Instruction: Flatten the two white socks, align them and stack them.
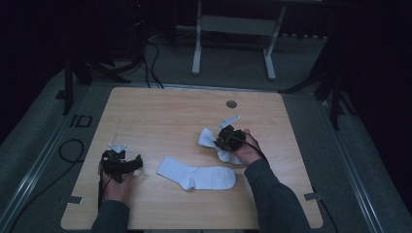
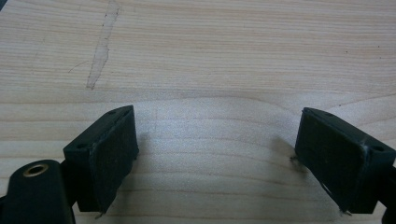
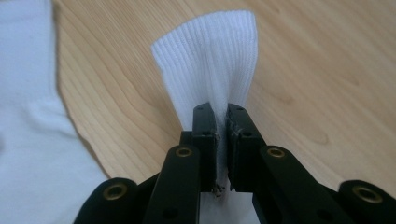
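White ribbed knit, a sock (image 3: 210, 60) at about three o'clock on the pale woodgrain counter (image 1: 160, 116), is pinched in the closed right tongs (image 3: 221, 140), while the left tongs (image 2: 215, 154) at eight o'clock gape wide, empty, beside a second flat sock (image 1: 199, 175).

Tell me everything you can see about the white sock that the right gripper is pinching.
The pinched sock is white ribbed knit, soft-looking. The right gripper has its fingers shut on the cuff, which fans out beyond them. In the high view it lies crumpled on the wooden table, partly under the hand, apart from the flat sock.
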{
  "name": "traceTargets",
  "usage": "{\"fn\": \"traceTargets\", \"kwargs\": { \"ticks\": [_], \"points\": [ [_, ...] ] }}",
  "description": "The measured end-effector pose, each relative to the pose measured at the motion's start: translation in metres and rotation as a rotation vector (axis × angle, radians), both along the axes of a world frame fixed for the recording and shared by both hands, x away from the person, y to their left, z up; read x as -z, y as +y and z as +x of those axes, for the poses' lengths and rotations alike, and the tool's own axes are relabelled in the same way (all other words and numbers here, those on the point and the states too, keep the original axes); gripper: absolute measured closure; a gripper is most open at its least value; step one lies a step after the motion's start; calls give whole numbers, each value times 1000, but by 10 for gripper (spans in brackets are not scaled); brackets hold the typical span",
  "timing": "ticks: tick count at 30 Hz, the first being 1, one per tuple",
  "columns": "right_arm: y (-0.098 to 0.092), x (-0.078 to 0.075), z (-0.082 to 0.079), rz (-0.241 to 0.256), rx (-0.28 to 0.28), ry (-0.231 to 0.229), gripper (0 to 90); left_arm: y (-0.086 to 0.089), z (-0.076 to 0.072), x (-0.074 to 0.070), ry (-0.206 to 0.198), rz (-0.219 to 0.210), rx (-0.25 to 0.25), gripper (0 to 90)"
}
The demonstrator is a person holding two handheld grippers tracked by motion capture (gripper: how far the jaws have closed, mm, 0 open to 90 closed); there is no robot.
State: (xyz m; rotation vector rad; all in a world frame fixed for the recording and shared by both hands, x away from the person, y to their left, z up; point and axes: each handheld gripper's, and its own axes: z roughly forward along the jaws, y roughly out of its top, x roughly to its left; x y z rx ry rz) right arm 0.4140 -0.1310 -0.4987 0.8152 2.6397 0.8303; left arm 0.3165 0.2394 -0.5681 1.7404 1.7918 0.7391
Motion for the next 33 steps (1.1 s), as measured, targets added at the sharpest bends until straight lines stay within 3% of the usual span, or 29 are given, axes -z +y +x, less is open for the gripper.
{"fn": "traceTargets", "kwargs": {
  "ticks": [9, 19, 25, 30, 33],
  "points": [
    [11, -23, -7, 30, -32, -40, 831, 0, 0, 0, -2, -1, -1, 130],
    [27, -57, -31, 51, -110, -123, 829, 0, 0, 0, -1, -1, 0, 131],
    [25, -79, -47, 97, -133, -179, 829, 0, 0, 0, -1, -1, -2, 131],
    [24, -98, -60, 135, -163, -196, 828, 0, 0, 0, 0, 0, 0, 131],
    [25, -104, -70, 131, -181, -212, 826, 0, 0, 0, 0, -2, -2, 131]
  ]
}}
